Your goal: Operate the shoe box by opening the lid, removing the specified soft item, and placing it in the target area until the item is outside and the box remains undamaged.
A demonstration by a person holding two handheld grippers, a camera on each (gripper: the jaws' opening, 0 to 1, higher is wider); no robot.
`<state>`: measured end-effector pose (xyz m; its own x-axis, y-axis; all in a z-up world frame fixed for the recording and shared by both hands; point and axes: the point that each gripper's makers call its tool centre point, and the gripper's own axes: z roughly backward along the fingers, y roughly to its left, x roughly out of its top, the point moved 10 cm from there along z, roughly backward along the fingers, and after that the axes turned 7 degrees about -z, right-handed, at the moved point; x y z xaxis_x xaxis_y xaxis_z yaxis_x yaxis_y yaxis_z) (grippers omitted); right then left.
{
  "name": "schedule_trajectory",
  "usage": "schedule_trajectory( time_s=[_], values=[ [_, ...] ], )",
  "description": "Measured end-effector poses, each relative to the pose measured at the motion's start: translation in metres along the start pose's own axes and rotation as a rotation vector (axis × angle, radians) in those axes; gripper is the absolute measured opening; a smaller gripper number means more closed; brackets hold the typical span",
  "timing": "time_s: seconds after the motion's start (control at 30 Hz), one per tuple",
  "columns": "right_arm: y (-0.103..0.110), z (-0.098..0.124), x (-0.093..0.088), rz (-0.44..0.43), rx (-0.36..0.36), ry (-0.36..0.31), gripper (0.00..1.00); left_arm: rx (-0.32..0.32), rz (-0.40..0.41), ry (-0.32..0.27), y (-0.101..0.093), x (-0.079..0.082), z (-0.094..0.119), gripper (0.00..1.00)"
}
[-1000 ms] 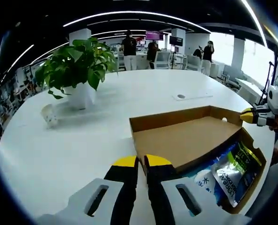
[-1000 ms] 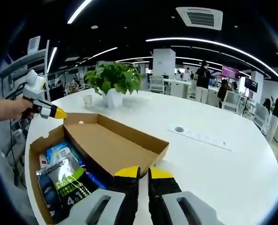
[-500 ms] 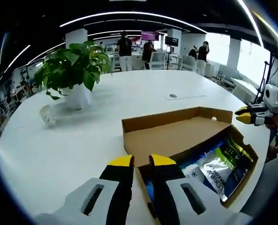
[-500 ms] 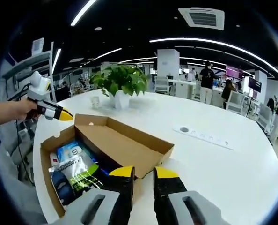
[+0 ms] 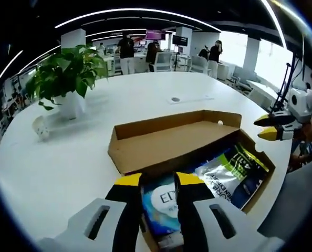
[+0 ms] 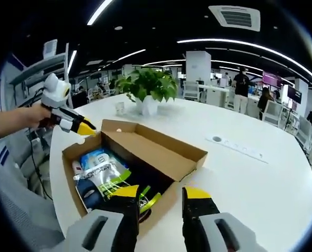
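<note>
A brown cardboard shoe box (image 5: 269, 165) sits on the white table with its lid (image 5: 166, 144) folded back flat behind it. Inside lie soft pouches: a white-blue one (image 5: 164, 202) and a green, black and silver one (image 5: 235, 170). My left gripper (image 5: 159, 181) is open just above the white-blue pouch at the box's near end. My right gripper (image 5: 265, 127) hangs open at the far end. In the right gripper view the box (image 6: 73, 178), lid (image 6: 151, 149) and pouches (image 6: 101, 168) lie ahead of my open right gripper (image 6: 161, 193). A hand holds my left gripper (image 6: 86, 127) at the box's far corner.
A potted plant (image 5: 66, 73) (image 6: 148, 86) and a small glass (image 5: 40, 127) (image 6: 119, 108) stand farther back on the table. A socket panel (image 5: 190, 98) (image 6: 240, 148) is set into the tabletop. People stand among desks in the background.
Both grippers' jaws have spread from nearly shut to open. Both views have drawn closer over the box, so more of the pouches shows. The lid has stayed open.
</note>
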<state>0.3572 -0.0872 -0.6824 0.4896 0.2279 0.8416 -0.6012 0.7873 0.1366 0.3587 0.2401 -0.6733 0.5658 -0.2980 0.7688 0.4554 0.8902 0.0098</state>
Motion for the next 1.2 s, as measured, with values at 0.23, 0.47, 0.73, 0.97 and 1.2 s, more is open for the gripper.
schedule_trajectory(
  time_s=[0.23, 0.47, 0.73, 0.97, 1.2],
  values=[
    [0.008, 0.011, -0.007, -0.007, 0.025, 0.007, 0.35, -0.08, 0.016, 0.038, -0.014, -0.009, -0.003, 0.28],
    [0.016, 0.017, -0.014, 0.008, 0.048, 0.014, 0.41, -0.139, 0.033, 0.069, -0.026, -0.017, -0.008, 0.32],
    [0.022, 0.025, -0.017, 0.013, 0.068, 0.009, 0.47, -0.207, 0.053, 0.089, -0.038, -0.023, -0.013, 0.36],
    [0.026, 0.034, -0.024, 0.018, 0.071, 0.002, 0.5, -0.272, 0.087, 0.106, -0.047, -0.028, -0.021, 0.41],
    [0.03, 0.04, -0.028, 0.009, 0.067, -0.012, 0.52, -0.344, 0.13, 0.128, -0.054, -0.032, -0.027, 0.43]
  ],
)
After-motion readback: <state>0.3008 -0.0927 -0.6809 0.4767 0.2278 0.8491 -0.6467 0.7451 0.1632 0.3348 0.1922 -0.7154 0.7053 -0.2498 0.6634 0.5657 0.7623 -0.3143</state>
